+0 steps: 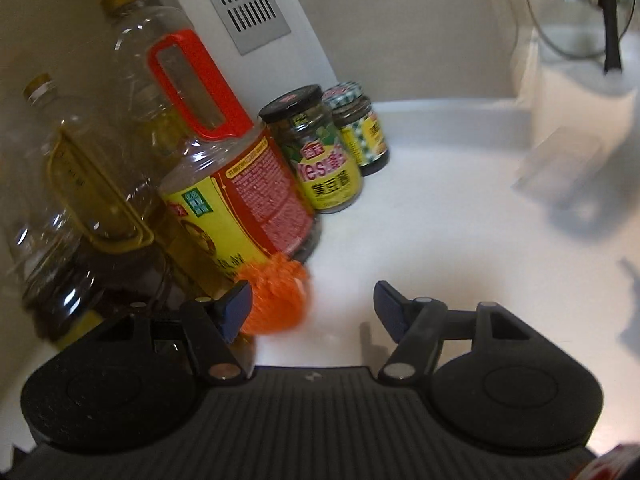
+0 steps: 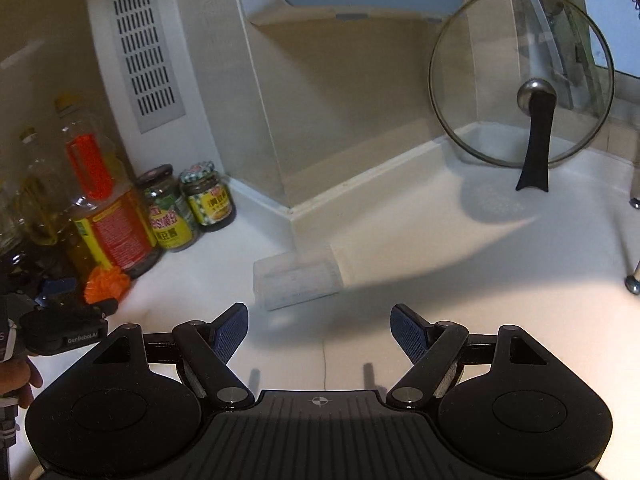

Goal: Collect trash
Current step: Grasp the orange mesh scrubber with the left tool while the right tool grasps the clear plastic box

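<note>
Orange netted scrap beside left gripper — jaws apart, empty | right gripper apart, empty | risk: nudging oil bottle — close quarters

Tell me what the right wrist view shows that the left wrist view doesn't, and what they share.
Only the right wrist view: the right gripper, open over bare counter, the left gripper seen from outside, and the whole glass lid leaning at the wall. Only the left wrist view: the orange trash lying just inside the open left gripper's left finger, not clamped. Both: the oil bottles, two sauce jars, the clear plastic box and the white counter.
</note>
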### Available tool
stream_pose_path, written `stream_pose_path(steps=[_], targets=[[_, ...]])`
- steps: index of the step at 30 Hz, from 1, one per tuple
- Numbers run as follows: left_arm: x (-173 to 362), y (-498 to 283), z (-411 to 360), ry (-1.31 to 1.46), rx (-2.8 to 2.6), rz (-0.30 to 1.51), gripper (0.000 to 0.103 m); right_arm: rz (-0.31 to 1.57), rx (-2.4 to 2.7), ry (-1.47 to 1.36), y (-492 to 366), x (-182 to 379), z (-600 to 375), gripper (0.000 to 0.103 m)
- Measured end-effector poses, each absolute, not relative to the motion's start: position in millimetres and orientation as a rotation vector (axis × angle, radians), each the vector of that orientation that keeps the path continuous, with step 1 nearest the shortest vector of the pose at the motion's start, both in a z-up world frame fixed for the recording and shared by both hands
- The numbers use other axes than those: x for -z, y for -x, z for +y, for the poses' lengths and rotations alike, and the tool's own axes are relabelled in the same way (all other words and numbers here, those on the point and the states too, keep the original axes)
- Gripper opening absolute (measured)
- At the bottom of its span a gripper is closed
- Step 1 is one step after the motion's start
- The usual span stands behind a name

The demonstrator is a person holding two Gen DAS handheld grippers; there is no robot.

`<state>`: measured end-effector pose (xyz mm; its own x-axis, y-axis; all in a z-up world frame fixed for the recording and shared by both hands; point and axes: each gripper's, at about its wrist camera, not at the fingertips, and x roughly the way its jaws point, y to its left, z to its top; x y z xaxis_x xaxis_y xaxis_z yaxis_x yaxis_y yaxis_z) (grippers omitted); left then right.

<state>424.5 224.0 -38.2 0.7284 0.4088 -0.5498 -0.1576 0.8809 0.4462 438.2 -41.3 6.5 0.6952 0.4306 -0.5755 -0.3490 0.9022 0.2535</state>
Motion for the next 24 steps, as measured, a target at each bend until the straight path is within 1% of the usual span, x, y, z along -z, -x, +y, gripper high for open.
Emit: stream_pose_path(steps=[4,9,10,11,15,19,20,23,24], targets=[[51.8,-440.2,232.7,-0.451,-0.366,0.713,0.066,0.702,-0.442,-0.109,-449.8,3.5,-32.7,0.078],[61.3,-453.8,236.3,-0.477,-0.417,0.734,0.060,0.713,-0.466,-0.086,-462.7,9.6,-27.8,0.078],[63.1,-456.4,235.8,-0.486,-0.429,0.737,0.056,0.716,-0.468,-0.085,-465.0,11.1,-27.9,0.078],[65.8,-459.1,234.0,-0.501,-0.446,0.744,0.050,0.722,-0.471,-0.086,-467.3,12.8,-28.2,0.078],[76.0,-469.0,232.9,-0.551,-0.496,0.791,0.042,0.731,-0.492,-0.082,-475.2,17.6,-28.3,0.078],[74.0,-470.0,235.5,-0.523,-0.506,0.796,0.029,0.735,-0.501,-0.091,-481.1,20.5,-32.9,0.078],[71.7,-468.5,235.5,-0.505,-0.497,0.790,0.026,0.737,-0.502,-0.094,-482.8,21.4,-34.0,0.078],[61.2,-457.8,230.1,-0.455,-0.465,0.750,0.025,0.741,-0.506,-0.100,-488.2,23.2,-35.3,0.078],[54.3,-452.1,228.3,-0.398,-0.440,0.731,0.025,0.743,-0.509,-0.099,-490.0,23.8,-34.6,0.078]])
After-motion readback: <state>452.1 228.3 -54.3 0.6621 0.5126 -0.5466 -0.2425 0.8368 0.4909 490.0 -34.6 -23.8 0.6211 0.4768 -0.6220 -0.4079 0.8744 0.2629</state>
